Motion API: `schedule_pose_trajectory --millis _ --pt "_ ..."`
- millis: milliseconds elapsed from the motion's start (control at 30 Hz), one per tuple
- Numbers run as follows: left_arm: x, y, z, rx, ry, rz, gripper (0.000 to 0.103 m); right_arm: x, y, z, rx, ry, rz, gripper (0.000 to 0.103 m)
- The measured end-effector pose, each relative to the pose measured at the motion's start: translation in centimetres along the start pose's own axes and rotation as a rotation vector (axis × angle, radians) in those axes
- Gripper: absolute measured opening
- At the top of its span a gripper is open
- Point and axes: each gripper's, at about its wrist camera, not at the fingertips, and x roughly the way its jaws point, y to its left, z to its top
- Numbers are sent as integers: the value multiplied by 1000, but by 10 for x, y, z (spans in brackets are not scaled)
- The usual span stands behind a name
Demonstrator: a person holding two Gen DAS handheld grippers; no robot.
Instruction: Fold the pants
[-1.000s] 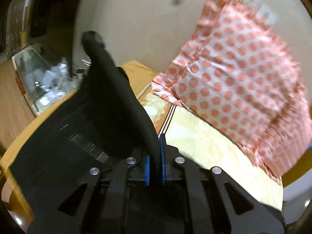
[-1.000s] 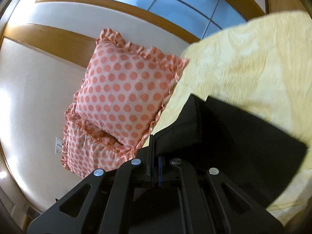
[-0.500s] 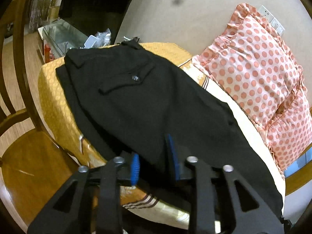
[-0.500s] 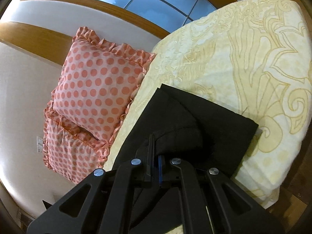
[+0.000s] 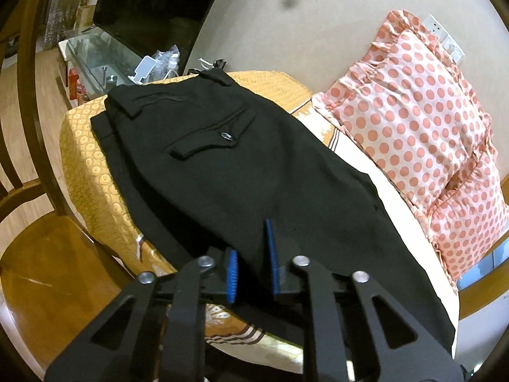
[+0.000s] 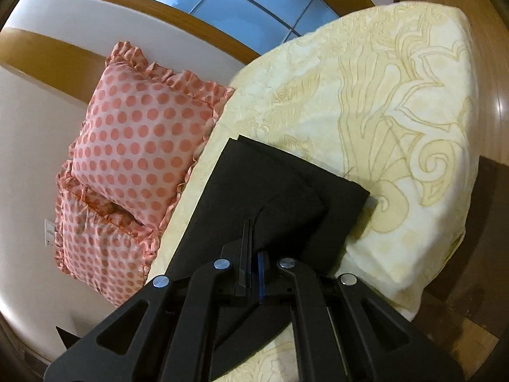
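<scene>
Black pants point(image 5: 241, 175) lie flat on the bed, folded lengthwise, back pocket up and waistband at the far left end. My left gripper point(image 5: 251, 264) is open, its blue pads apart just above the pants' near edge, holding nothing. In the right wrist view the leg ends of the pants point(image 6: 286, 184) lie on the cream bedspread point(image 6: 397, 121). My right gripper point(image 6: 253, 254) is shut on a raised fold of the pant leg, which tents up from the jaws.
Two pink polka-dot pillows point(image 5: 423, 133) lean on the wall behind the pants; they also show in the right wrist view point(image 6: 136, 140). A wooden chair point(image 5: 35, 222) stands left of the bed. A glass table point(image 5: 105, 57) with clutter is beyond the bed end.
My left gripper has let go of the pants and opened, and the waist end now lies flat on the bed. My right gripper has lowered the leg end onto the bedspread, still shut on it.
</scene>
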Motion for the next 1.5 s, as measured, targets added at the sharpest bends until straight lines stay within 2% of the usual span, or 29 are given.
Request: schedule_pose_trajectory --millis 233,433,567,600,667,700,733,800,867,933,1000,1133,1267,1333,1367,1433,1500 --pt "-12 8 -4 42 12 -10 7 -23 16 -8 -72 -59 -23 2" --pt "-2 24 -9 38 46 -21 7 -23 14 -18 -132 -64 -106 2" --pt "-2 29 -14 40 28 -38 13 -20 9 -22 -145 -56 -147 3" --pt "-6 31 -15 35 12 -34 17 -22 8 -22 -148 -59 -165 5" --pt "-14 34 -14 28 -21 -7 27 -30 6 -20 -154 -87 -193 14" --pt "-18 37 -13 20 -43 4 34 -35 5 -18 -161 -106 -212 27" --pt "-26 41 -11 2 -84 47 43 -42 6 -16 -175 -145 -245 42" --pt "-38 42 -9 5 -166 119 46 -51 6 -13 -186 -206 -286 61" --pt "-45 36 -7 27 -213 125 51 -56 4 -7 -177 -236 -264 61" --pt "-49 23 -5 63 -237 95 63 -52 2 -1 -159 -222 -229 61" --pt "-47 7 -7 110 -244 60 66 -44 1 1 -149 -199 -217 61" --pt "-28 -37 -18 243 -199 -12 73 -35 7 -10 -192 -175 -212 61" --pt "-10 -67 -39 359 -157 -43 78 -33 17 -34 -248 -101 -107 58" --pt "0 -74 -46 387 -127 -58 78 -28 20 -48 -268 -48 -29 56" --pt "5 -76 -49 390 -108 -67 78 -28 25 -55 -304 -53 -29 54" --pt "12 -76 -52 380 -75 -87 78 -26 24 -56 -304 -56 -30 38" --pt "18 -71 -54 356 -44 -109 78 -25 10 -46 -214 -83 -18 29"
